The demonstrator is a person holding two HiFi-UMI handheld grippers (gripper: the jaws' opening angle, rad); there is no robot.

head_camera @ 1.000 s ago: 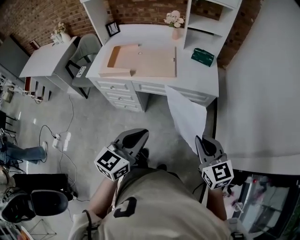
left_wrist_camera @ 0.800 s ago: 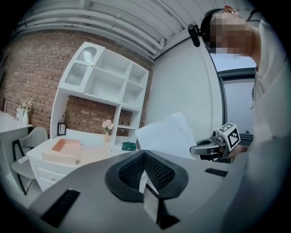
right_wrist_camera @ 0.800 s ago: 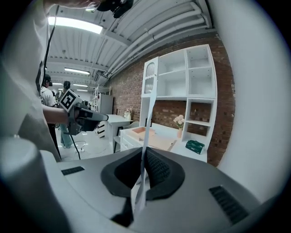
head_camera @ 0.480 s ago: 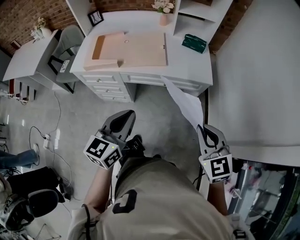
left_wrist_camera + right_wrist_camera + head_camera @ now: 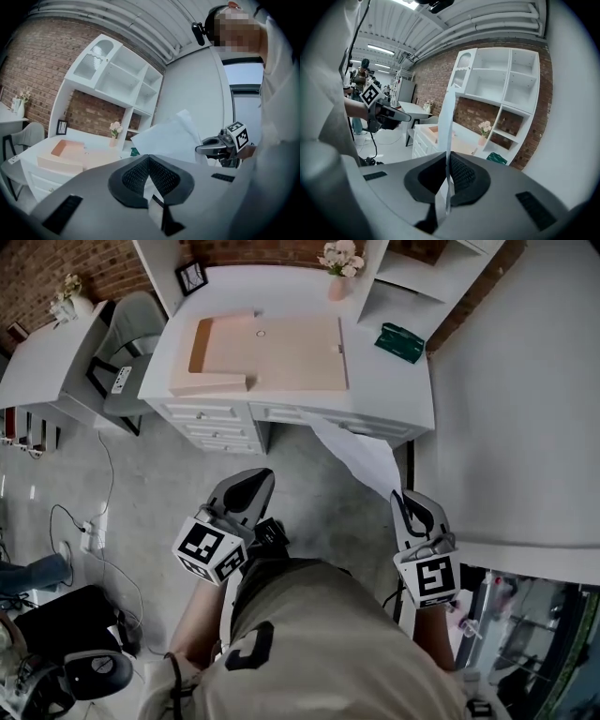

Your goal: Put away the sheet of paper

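My right gripper (image 5: 405,499) is shut on the near corner of a white sheet of paper (image 5: 361,454), which rises from the jaws toward the front edge of the white desk (image 5: 394,399). In the right gripper view the sheet (image 5: 446,123) stands edge-on between the shut jaws of my right gripper (image 5: 448,163). An open tan folder (image 5: 272,354) lies flat on the desk. My left gripper (image 5: 251,482) is shut and holds nothing, out over the floor left of the sheet. The left gripper view shows its pads (image 5: 140,174) pressed together, the sheet (image 5: 168,137) behind them.
On the desk are a green packet (image 5: 400,341), a flower vase (image 5: 337,268) and a picture frame (image 5: 192,277). A grey chair (image 5: 127,343) stands at the desk's left. A white wall (image 5: 516,427) runs along the right. A power strip (image 5: 89,532) with cables lies on the floor.
Both grippers have come a little nearer the desk. The sheet stays in the right gripper, and its far edge now reaches the desk's front edge.
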